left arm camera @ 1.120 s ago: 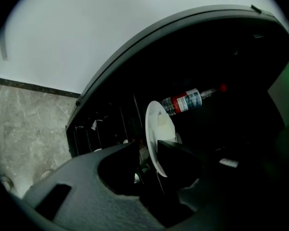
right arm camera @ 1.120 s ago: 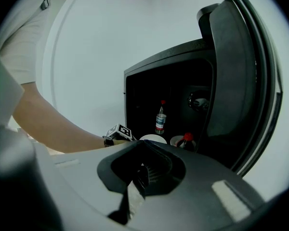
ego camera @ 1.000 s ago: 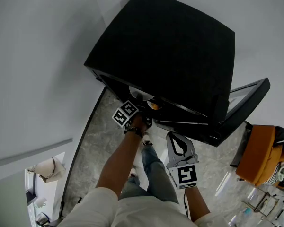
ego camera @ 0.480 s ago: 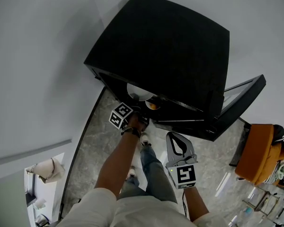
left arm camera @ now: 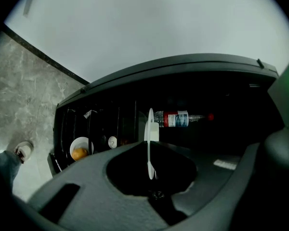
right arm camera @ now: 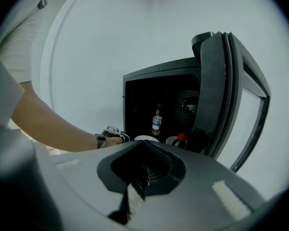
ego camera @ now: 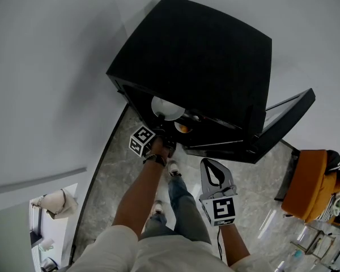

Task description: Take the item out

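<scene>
The black box-shaped cabinet point(ego camera: 204, 61) is showing a smooth, matt skin, while its open door point(ego camera: 289, 118) on the right is gleaming like glass. The grey veined stone floor point(ego camera: 110, 174) is shining, polished. The white round plate point(left arm camera: 149, 129) is looking smooth and glazed. The clear plastic bottle point(left arm camera: 178, 119) far inside is wearing a glossy label. The left hand-held gripper point(left arm camera: 150, 172) and the right hand-held gripper point(right arm camera: 139, 174) are looking like grey matt plastic.

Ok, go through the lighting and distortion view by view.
Head view: fisheye bows the cabinet edges; its inside is dark, only the plate shines. Left gripper view: black vignette corners, cabinet interior near black, bottle label and plate edge stand out. Right gripper view: bright wall, door curves.
</scene>
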A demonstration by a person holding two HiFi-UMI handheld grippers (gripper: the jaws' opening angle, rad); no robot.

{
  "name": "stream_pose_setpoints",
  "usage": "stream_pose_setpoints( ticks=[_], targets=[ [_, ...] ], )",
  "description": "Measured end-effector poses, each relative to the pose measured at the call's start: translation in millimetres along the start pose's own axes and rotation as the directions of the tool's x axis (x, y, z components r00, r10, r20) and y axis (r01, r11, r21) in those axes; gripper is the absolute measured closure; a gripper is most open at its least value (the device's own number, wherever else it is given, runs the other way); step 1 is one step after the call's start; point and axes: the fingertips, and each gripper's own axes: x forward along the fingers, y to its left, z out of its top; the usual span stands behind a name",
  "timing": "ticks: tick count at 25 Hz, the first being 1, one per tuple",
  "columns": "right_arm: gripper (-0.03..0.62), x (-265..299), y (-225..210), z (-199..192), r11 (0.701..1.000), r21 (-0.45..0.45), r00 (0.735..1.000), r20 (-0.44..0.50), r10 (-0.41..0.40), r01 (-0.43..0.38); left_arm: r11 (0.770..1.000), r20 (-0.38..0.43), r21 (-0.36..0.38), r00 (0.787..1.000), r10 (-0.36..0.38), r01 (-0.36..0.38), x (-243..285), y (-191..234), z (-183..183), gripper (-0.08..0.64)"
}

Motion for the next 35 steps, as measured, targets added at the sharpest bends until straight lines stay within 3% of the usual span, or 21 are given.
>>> stream_pose_setpoints(
  ticks=[12,24,35],
  targets=[
    [0.586,-7,-1,2,1.0,-0.001,1.0,0.004,-0.023,0.023,0.994,-0.007,-0.007,0.994,-0.11,0.11,-20,-21,5,0.546],
    [0.586,-40,15,35,0.998,-0.016,0.994,0.091,-0.067,0.069,0.982,-0.035,-0.011,0.981,-0.19,0.19,-105,-76,1,0.546],
    [0.586,-59,39,74,0.997,-0.03,0.986,0.151,-0.071,0.076,0.97,-0.107,-0.027,0.964,-0.245,0.244,-200,-123,-20,0.546]
  ],
)
